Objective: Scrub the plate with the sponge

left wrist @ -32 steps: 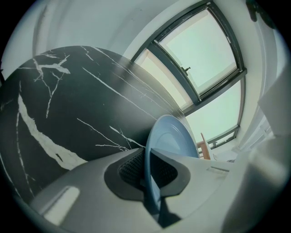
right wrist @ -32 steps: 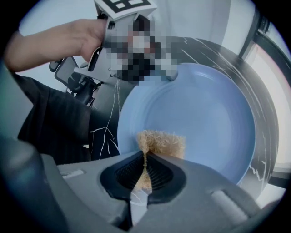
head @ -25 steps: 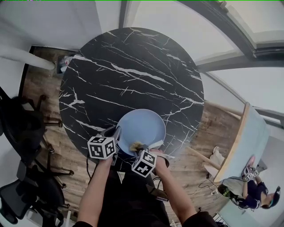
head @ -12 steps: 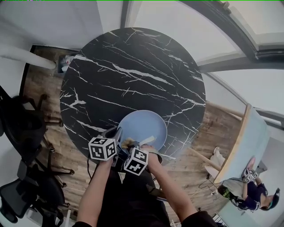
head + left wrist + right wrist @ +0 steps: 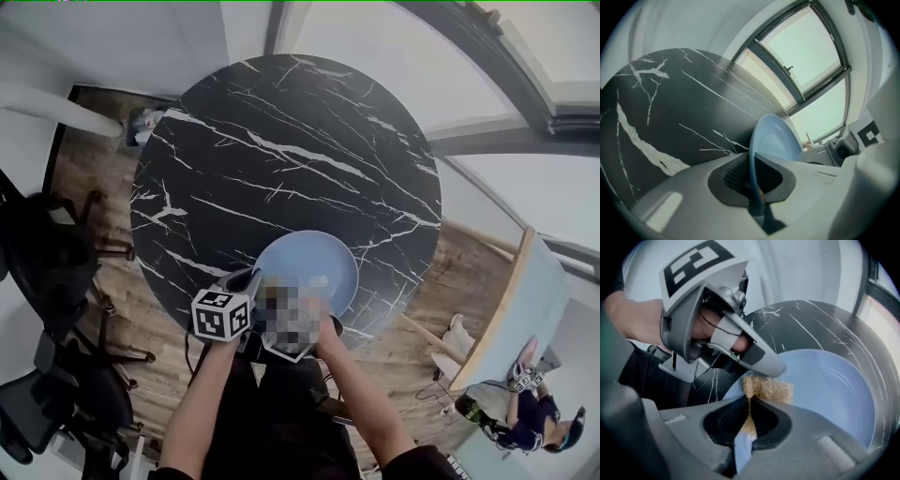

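The left forearm (image 5: 202,403) reaches up from the near side of the round black marble tabletop (image 5: 281,141). Its hand (image 5: 710,329) is wrapped around the grip with the fingers curled through the trigger frame. The left hand-held gripper (image 5: 244,279) slants down and forward onto the blue plate (image 5: 314,258), which sits at the tabletop's 6 o'clock edge. It takes the rim at about the plate's 8 o'clock. In the left gripper view the rim runs edge-on between the two ribbed pads. The jaws are clamped on it from either side and have just been closing a little tighter.

Just to the right lies the tan, fibrous sponge (image 5: 768,389), on the plate's surface near its 6 to 7 o'clock rim and close under the tip of the left hand-held gripper. The right hand-held gripper (image 5: 750,416) pinches the sponge's near end between closed jaws, so the bulk of it sticks out past the fingertips onto the plate. This one points down more steeply than the left. The right forearm (image 5: 361,403) comes in from the 5 o'clock side, and the two wrists sit close together at the table's near edge.
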